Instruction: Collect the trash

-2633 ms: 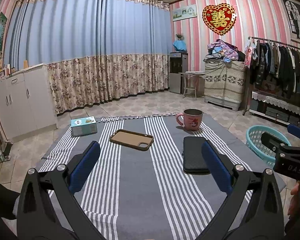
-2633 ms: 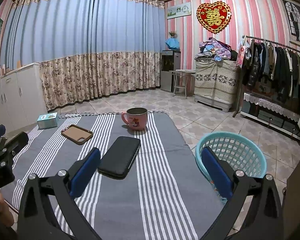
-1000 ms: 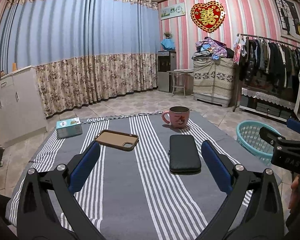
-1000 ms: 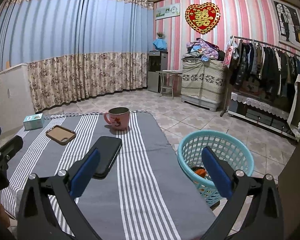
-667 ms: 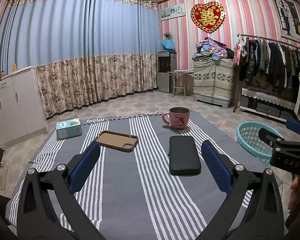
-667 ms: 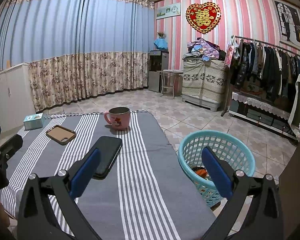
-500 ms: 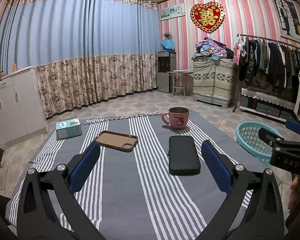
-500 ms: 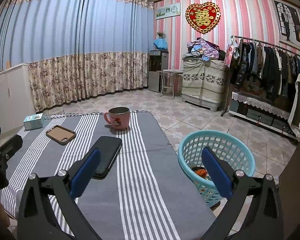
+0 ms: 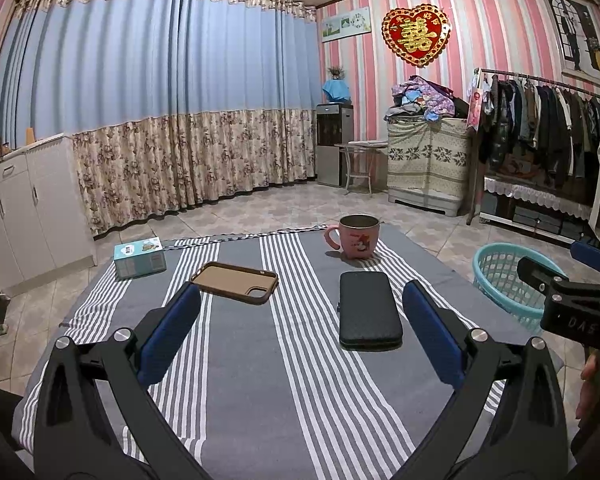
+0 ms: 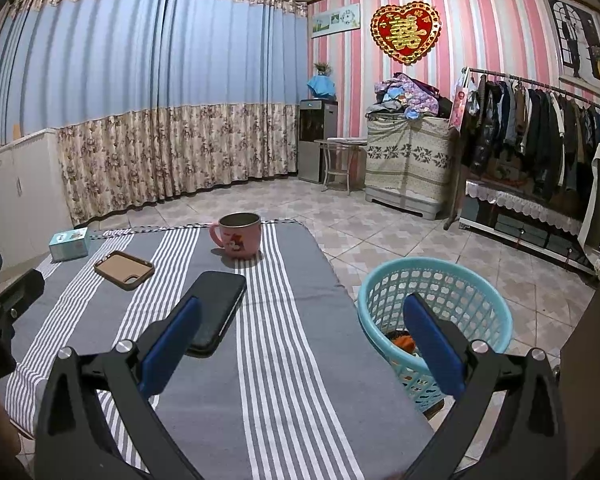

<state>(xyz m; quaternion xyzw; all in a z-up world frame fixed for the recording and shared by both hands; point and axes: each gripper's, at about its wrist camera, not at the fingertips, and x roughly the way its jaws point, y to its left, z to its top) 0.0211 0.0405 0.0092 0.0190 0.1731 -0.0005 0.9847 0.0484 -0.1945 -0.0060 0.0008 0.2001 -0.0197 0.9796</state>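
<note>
A teal plastic basket stands on the floor just right of the striped table, with some orange and dark scraps in its bottom; it also shows in the left wrist view. My right gripper is open and empty, above the table's right edge. My left gripper is open and empty above the table's near middle. On the table lie a black phone, a brown phone case, a pink mug and a small teal box.
White cabinets stand at the left. A clothes rack and a covered cabinet piled with clothes line the right wall. The tiled floor stretches beyond the table to the curtains.
Both grippers swung slightly right over the first seconds, bringing the basket more into view. In the last half second nothing has visibly moved.
</note>
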